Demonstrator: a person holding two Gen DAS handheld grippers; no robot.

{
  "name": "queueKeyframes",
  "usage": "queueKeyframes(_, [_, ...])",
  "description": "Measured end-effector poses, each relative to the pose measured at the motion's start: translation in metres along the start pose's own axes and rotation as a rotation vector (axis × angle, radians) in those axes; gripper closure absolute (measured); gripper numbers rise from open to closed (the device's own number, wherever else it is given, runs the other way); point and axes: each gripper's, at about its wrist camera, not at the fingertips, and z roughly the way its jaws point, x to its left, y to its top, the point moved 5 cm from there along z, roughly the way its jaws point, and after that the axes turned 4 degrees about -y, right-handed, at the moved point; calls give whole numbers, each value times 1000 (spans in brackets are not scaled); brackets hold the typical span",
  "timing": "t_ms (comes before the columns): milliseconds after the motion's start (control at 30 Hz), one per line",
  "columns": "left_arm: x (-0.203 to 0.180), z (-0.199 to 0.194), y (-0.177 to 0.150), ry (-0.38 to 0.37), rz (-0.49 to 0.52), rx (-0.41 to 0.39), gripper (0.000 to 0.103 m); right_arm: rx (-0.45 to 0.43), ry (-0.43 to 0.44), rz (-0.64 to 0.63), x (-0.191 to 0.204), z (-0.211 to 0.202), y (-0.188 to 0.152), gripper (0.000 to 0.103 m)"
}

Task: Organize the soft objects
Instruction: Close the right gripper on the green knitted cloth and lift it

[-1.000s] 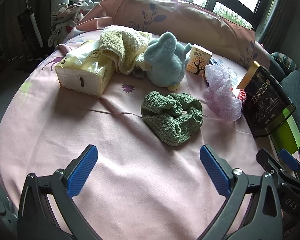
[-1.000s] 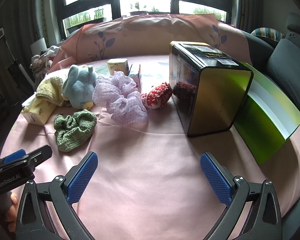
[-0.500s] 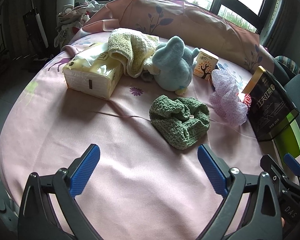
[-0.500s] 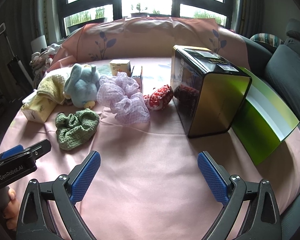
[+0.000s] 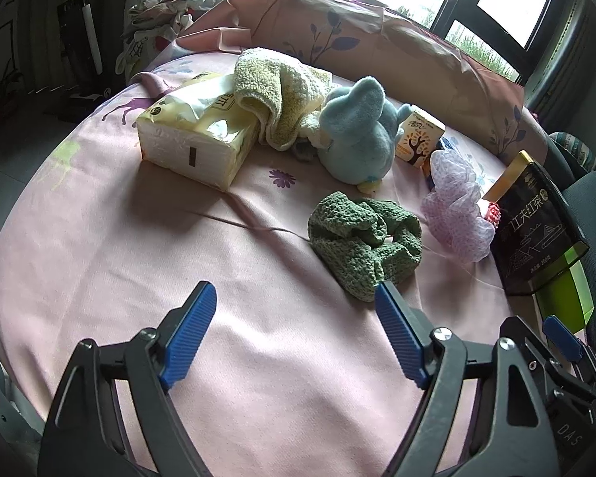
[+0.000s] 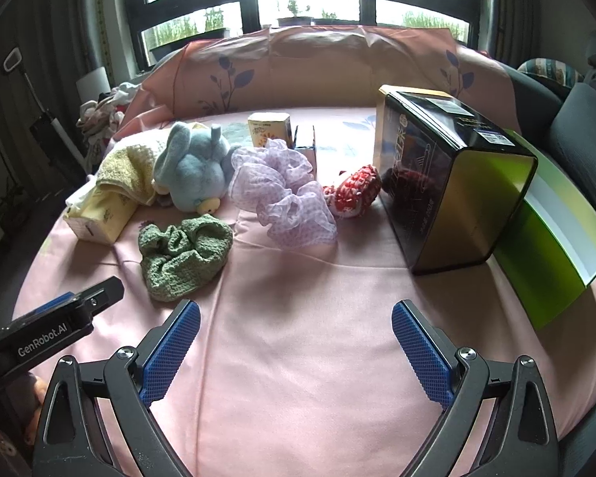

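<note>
Left claw [image 5: 296,328] stands with its jaws apart over bare pink cloth; they have just been closing somewhat, with nothing between them. Right claw [image 6: 296,348] is likewise spread wide and empty. Both hang near the front edge of the round worktop [image 5: 99,238], short of the goods. Nearest soft item is the green knitted scrunchie [image 5: 363,238], lying crumpled just ahead of the left claw's right-hand pad and apart from it. Judged light, limp and compressible; its coarse knit should give the ribbed pads good purchase, with little risk of slip or damage. Best hold is judged to be across a raised fold near the middle, pinching deep enough to gather several layers, since an edge grip could let it unravel and dangle. Lilac mesh scrunchie [image 6: 284,194] lies beyond, close beside the small red knitted piece [image 6: 353,192], which sits against the dark tin [image 6: 449,183]. Blue plush toy [image 6: 192,173] leans against the yellow towel [image 5: 276,91] draped on the tissue pack [image 5: 196,135]; bulkier, best taken at an ear or limb.
</note>
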Motion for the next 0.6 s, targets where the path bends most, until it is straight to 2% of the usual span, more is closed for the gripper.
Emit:
queueKeyframes(133, [6, -1, 2, -6, -32, -1, 22, 57, 109, 29, 7, 10, 17, 5])
queueKeyframes(167, [8, -1, 2, -11, -41, 2, 22, 85, 146, 45, 8, 15, 21, 10])
queueKeyframes(200, [9, -1, 2, -15, -49, 6, 22, 114, 181, 58, 9, 21, 26, 19])
queueKeyframes(233, [11, -1, 3, -19, -55, 11, 22, 143, 206, 65, 12, 28, 30, 21])
queueKeyframes(267, [12, -1, 3, -20, -60, 13, 22, 170, 220, 68, 15, 35, 34, 22])
queueKeyframes(367, [15, 0, 3, -15, -67, 18, 23, 202, 245, 58, 28, 51, 43, 32])
queueKeyframes(500, [16, 2, 3, -26, -76, 32, 26, 290, 320, 72, 52, 76, 45, 37])
queueKeyframes(600, [15, 2, 2, -36, -75, 40, 28, 324, 292, 79, 60, 96, 45, 40])
